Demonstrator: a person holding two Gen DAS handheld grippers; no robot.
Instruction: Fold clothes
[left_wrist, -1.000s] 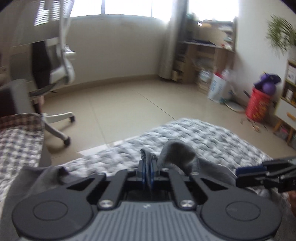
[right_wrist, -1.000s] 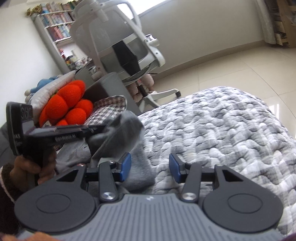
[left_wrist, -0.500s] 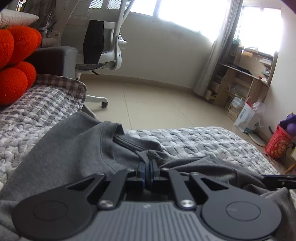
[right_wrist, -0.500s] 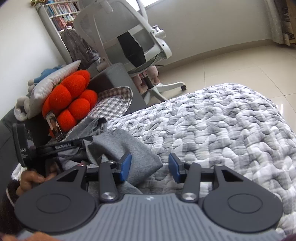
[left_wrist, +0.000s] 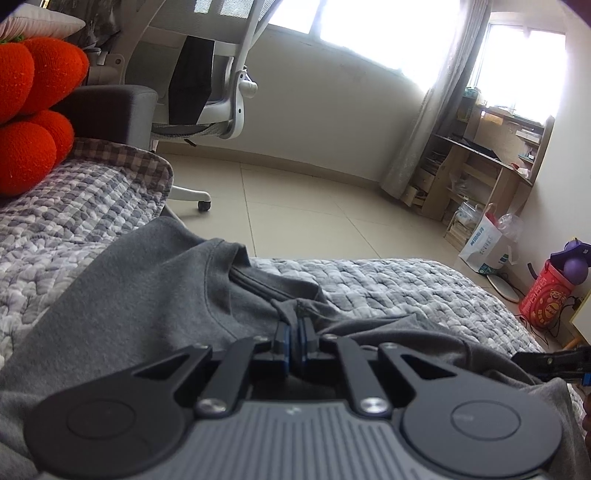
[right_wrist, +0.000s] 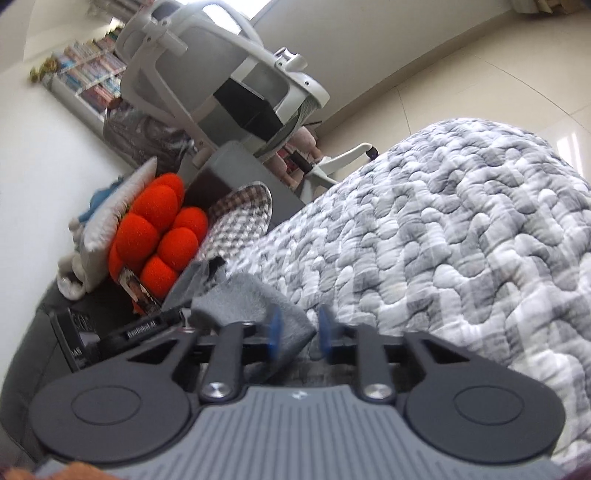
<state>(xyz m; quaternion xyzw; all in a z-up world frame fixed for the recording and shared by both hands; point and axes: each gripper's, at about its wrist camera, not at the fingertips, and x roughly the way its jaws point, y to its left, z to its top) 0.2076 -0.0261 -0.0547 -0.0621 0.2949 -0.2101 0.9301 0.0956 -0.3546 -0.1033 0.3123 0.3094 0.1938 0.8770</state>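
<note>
Most of the fold remains: your left gripper (left_wrist: 294, 334) pinches the grey shirt (left_wrist: 147, 295) lying rumpled on the quilted bedcover (left_wrist: 388, 284), while your right gripper (right_wrist: 297, 334) hovers parted over a flap, clamping nothing.

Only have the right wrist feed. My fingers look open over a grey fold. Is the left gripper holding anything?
Observer: Yes. In the left wrist view the left gripper is shut on the grey shirt, pinching a bunch of cloth just below the collar.
Operator: Is the shirt flat there?
Observer: Partly. Its left side lies smooth on the quilt; around the pinch it is wrinkled and bunched.
Operator: Do you see my gripper from that side?
Observer: Only its dark tip at the right edge, the right gripper, over the shirt's far side. From there I cannot tell if its fingers touch cloth.
</note>
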